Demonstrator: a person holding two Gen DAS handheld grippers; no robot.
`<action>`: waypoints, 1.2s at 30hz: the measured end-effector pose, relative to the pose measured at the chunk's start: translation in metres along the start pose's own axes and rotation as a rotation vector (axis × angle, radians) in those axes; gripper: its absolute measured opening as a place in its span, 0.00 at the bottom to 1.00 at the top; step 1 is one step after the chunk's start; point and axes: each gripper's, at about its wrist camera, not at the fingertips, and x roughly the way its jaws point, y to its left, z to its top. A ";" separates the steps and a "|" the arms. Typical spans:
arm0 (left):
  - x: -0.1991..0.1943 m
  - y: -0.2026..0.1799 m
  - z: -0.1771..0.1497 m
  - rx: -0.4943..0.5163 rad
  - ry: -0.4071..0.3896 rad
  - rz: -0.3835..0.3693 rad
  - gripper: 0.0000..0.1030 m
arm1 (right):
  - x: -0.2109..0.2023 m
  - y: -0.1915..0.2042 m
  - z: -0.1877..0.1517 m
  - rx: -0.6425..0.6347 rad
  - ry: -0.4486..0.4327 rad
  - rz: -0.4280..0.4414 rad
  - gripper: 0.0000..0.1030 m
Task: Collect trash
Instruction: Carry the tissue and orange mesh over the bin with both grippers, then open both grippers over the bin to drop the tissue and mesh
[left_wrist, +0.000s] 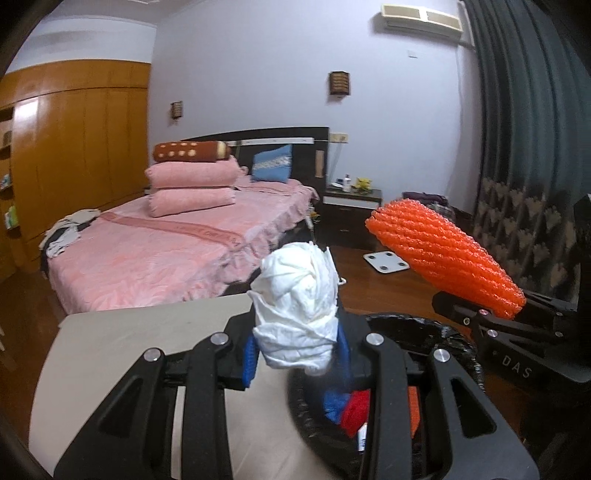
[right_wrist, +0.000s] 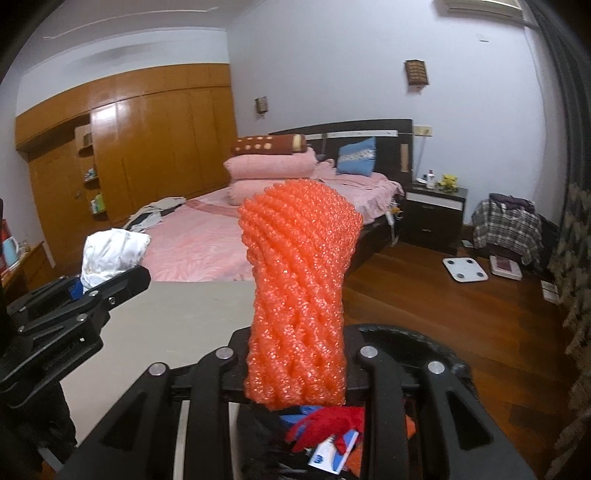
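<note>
Left gripper: clamped on crumpled white tissue, above the bin for dropping.
Right gripper: pinching orange foam net, likewise bin-bound.

The left tool is matt black plastic with shiny round metal pins, and so is the right tool. The white wad looks like crumpled thin paper or cloth, dull and creased. The orange sleeve is foam netting, bumpy and faintly glittering. The counter is smooth, matt beige. The bin liner is glossy black plastic film. The floor is polished wood, the wardrobe glossy wood, the bedspread soft pink cloth.
</note>
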 end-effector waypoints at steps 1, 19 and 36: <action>0.005 -0.004 -0.001 0.004 0.003 -0.011 0.32 | 0.000 -0.006 -0.001 0.008 0.005 -0.014 0.28; 0.111 -0.046 -0.042 0.061 0.186 -0.210 0.58 | 0.043 -0.083 -0.053 0.061 0.180 -0.187 0.49; 0.092 0.006 -0.038 -0.020 0.178 -0.094 0.88 | 0.039 -0.098 -0.060 0.086 0.209 -0.147 0.94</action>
